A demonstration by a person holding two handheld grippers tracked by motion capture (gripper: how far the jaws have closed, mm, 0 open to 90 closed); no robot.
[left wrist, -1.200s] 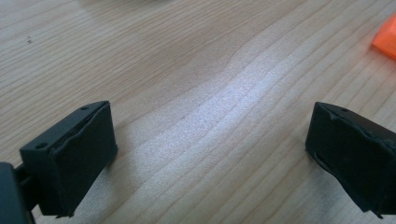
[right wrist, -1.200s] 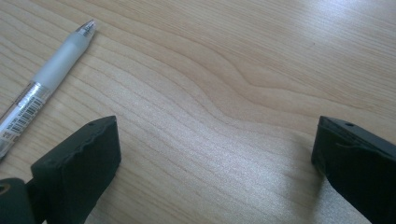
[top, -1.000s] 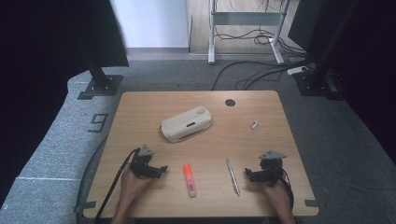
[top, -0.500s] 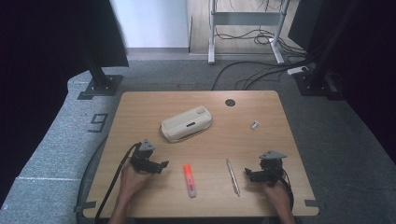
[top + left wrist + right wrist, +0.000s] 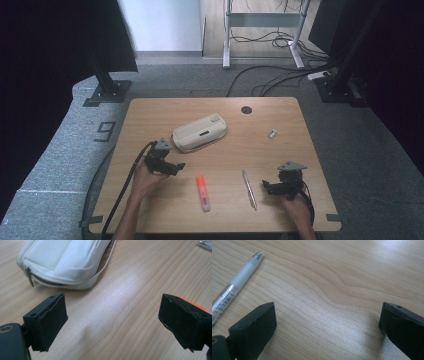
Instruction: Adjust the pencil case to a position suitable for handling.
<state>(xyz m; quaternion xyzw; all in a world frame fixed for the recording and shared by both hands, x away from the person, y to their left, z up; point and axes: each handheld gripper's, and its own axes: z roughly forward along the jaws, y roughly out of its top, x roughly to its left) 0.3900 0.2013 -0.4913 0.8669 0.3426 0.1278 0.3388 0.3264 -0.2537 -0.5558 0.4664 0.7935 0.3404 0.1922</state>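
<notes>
Table (image 5: 150,115): pouch (image 5: 199,133) lies near centre, slightly left. Small cap-like piece (image 5: 272,134) right of pouch, well apart. Round hole (image 5: 246,109) in table behind both, toward far edge. Highlighter (image 5: 202,193) on near part, before pouch. Pen (image 5: 249,189) right of highlighter, apart from it. Left gripper (image 5: 175,167) left of highlighter, just before pouch's left end. Right gripper (image 5: 266,186) just right of pen, at near right.

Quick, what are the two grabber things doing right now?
Left gripper: open, holding nothing.
Right gripper: open, holding nothing.
</notes>
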